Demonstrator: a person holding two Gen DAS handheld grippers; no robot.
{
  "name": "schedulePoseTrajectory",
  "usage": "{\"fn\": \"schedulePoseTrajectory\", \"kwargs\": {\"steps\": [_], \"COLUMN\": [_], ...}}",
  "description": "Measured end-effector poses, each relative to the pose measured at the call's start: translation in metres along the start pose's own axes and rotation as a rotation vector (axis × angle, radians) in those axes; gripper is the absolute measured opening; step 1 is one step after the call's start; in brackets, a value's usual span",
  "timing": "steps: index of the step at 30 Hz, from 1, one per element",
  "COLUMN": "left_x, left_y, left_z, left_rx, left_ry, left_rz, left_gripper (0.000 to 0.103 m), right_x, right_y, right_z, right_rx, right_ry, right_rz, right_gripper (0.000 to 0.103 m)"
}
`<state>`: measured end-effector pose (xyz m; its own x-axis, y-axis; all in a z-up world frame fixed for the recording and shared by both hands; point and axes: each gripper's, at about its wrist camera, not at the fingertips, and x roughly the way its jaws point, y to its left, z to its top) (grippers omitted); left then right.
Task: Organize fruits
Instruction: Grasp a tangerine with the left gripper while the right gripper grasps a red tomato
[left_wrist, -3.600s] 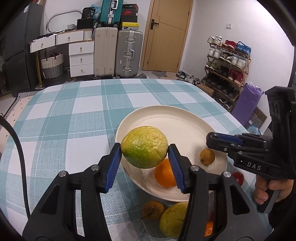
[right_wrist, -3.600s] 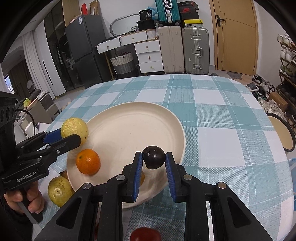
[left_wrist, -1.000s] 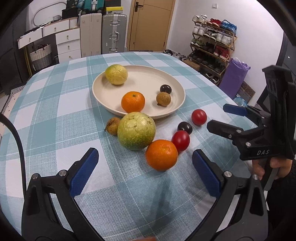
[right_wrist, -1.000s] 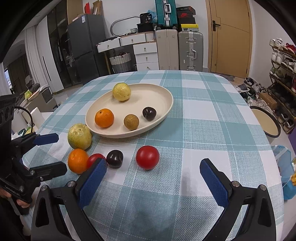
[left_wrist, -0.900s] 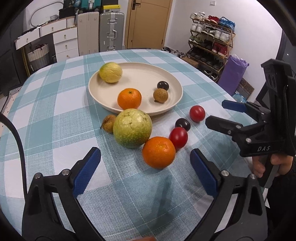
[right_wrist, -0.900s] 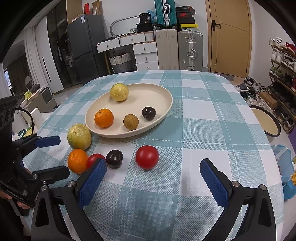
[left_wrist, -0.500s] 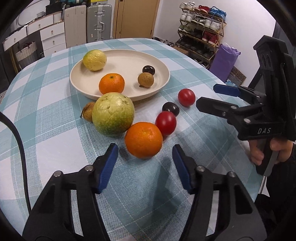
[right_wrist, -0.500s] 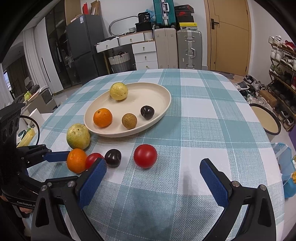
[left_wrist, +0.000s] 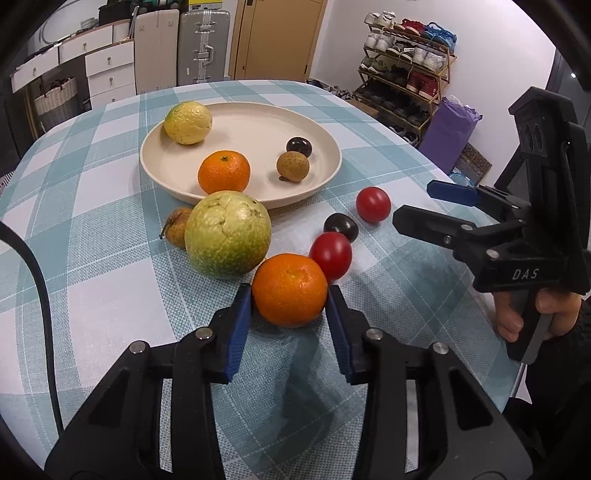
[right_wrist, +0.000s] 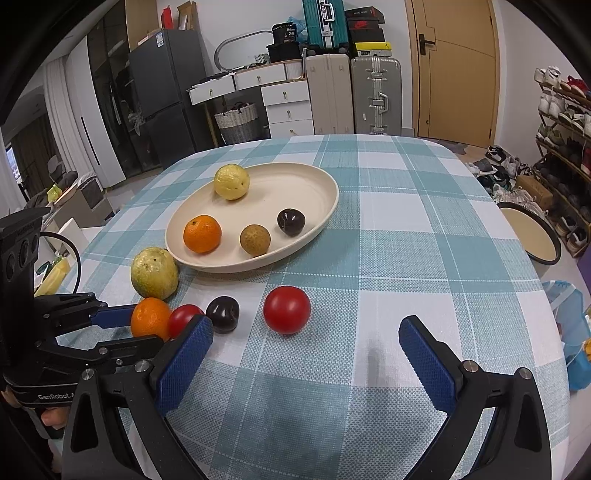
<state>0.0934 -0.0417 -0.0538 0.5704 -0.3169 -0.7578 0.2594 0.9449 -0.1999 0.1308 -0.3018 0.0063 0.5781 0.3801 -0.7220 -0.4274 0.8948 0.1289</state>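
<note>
**Fruit on checked table: left tongs on an orange, right tongs spread**

Left gripper (left_wrist: 289, 308): jaws narrowed around the near orange (left_wrist: 290, 290), both blue pads against its sides; the orange sits on the tablecloth (left_wrist: 110, 302), so it is gripped but not raised. In the right wrist view the same orange (right_wrist: 150, 318) shows between the two blue fingertips.

Right gripper (right_wrist: 304, 347): jaws wide apart, nothing between them, hovering over bare cloth just short of the loose fruit.

Loose on the cloth, six pieces:
- Oranges, one: bright, dimpled skin, in the left tongs.
- Red tomatoes, two: glossy; one (left_wrist: 330, 255) touching the held orange, one (left_wrist: 373, 204) standing apart further right.
- Dark plums, one (left_wrist: 341, 226): near-black, shiny, just behind the first tomato.
- Large green-yellow citrus, one (left_wrist: 228, 233): rough, blotched rind, beside the held orange and close against the plate's rim.
- Small brown fruit, one (left_wrist: 176, 232): dull, with a stem, tucked behind the large citrus.

On the cream plate (left_wrist: 321, 181), four pieces:
- Oranges, one (left_wrist: 224, 172), near edge.
- Small brown round fruit, one (left_wrist: 293, 166), speckled.
- Dark plums, one (left_wrist: 299, 146).
- Yellow citrus, one (left_wrist: 188, 122), far side, with a green patch.

Oranges total two; dark plums total two.
</note>
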Motion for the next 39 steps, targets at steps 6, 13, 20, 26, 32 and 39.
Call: {"fn": "schedulePoseTrajectory", "kwargs": {"steps": [6, 13, 20, 26, 32, 39], "left_x": [-0.009, -0.021, -0.037, -0.051, -0.059, -0.067], "left_y": [-0.006, -0.007, -0.002, 0.003, 0.008, 0.010], "left_z": [0.000, 0.001, 0.003, 0.006, 0.007, 0.008], "left_rx": [0.024, 0.028, 0.009, -0.007, -0.018, -0.027], "left_ry": [-0.027, -0.059, -0.105, -0.137, -0.155, -0.179], "left_rz": [-0.010, -0.015, -0.015, -0.011, -0.004, 0.005], "left_gripper": [0.037, 0.037, 0.037, 0.037, 0.037, 0.037], "right_x": [0.003, 0.004, 0.011, 0.018, 0.019, 0.025], "right_y": [-0.004, -0.004, 0.003, 0.001, 0.000, 0.001], "right_z": [0.000, -0.001, 0.004, 0.010, 0.014, 0.016], "right_rx": [0.018, -0.005, -0.048, -0.023, -0.024, -0.019], "right_ry": [0.014, 0.024, 0.051, 0.070, 0.078, 0.096], "right_rz": [-0.001, -0.033, -0.018, 0.011, 0.010, 0.013], "right_gripper": [0.103, 0.101, 0.079, 0.069, 0.065, 0.054]}}
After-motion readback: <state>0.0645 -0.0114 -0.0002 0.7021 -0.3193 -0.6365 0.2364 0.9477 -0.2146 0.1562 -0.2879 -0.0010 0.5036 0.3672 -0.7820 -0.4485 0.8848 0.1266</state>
